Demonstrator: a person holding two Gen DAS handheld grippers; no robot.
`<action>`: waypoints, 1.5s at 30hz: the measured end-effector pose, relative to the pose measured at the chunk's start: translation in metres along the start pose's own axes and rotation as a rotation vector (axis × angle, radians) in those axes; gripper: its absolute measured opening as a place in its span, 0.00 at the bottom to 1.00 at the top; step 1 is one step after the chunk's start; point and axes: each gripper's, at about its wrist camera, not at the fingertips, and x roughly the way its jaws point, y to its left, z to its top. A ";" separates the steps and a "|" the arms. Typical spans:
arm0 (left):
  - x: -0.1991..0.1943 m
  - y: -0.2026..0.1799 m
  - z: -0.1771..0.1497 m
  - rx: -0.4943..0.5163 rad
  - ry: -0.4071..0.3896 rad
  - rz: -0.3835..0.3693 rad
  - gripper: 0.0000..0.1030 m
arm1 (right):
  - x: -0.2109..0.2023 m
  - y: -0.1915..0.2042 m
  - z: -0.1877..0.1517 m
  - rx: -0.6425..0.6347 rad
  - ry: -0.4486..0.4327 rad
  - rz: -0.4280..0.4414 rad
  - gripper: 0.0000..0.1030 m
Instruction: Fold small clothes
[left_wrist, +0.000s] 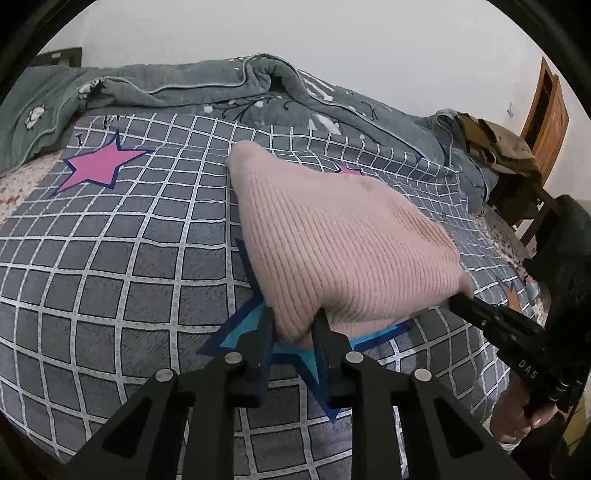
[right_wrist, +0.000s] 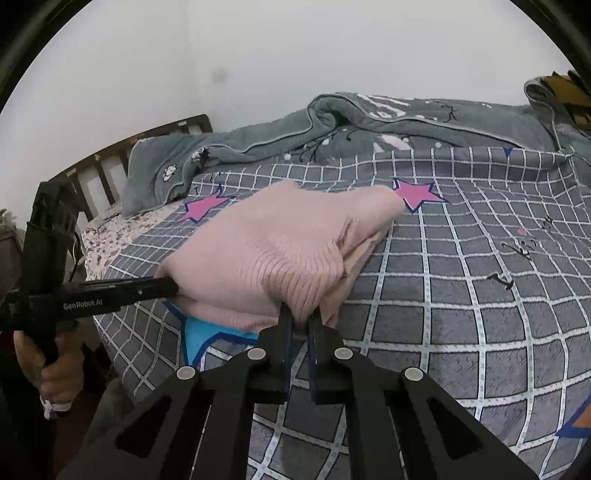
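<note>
**Spotter:** Where do you have it?

**Me:** I've got the pink ribbed knit garment (left_wrist: 332, 240) pinched at its near edge by both tools. The left tool (left_wrist: 293, 325) is closed on the near-left corner, the right tool (right_wrist: 300, 317) on the near-right one. The near edge is lifted; the far part seems to rest on the checked bedsheet (left_wrist: 129, 266), above the blue star print (left_wrist: 258, 343).

**Spotter:** What worries you?

**Me:** The knit is thick and already layered, as the right wrist view shows on its right side. I judge that if I carry the edge forward unevenly, the lower layers could slide out and the fold would skew. Each tool holds only a small bite, so a tug might pull the fabric free.

**Spotter:** Anything you can't see?

**Me:** The garment's underside and far edge are hidden, so I can't tell what kind of garment it is. The rumpled grey quilt (right_wrist: 369, 122) lies behind, well apart.
</note>
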 end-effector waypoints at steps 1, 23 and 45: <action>0.000 -0.002 0.000 0.007 0.000 0.008 0.19 | 0.001 0.001 -0.001 -0.002 0.004 -0.003 0.07; -0.033 0.010 0.018 0.003 -0.030 0.086 0.57 | 0.002 -0.006 0.041 0.096 -0.017 -0.024 0.26; 0.018 0.032 0.084 -0.069 -0.041 0.092 0.60 | 0.032 -0.041 0.046 0.201 -0.012 0.012 0.22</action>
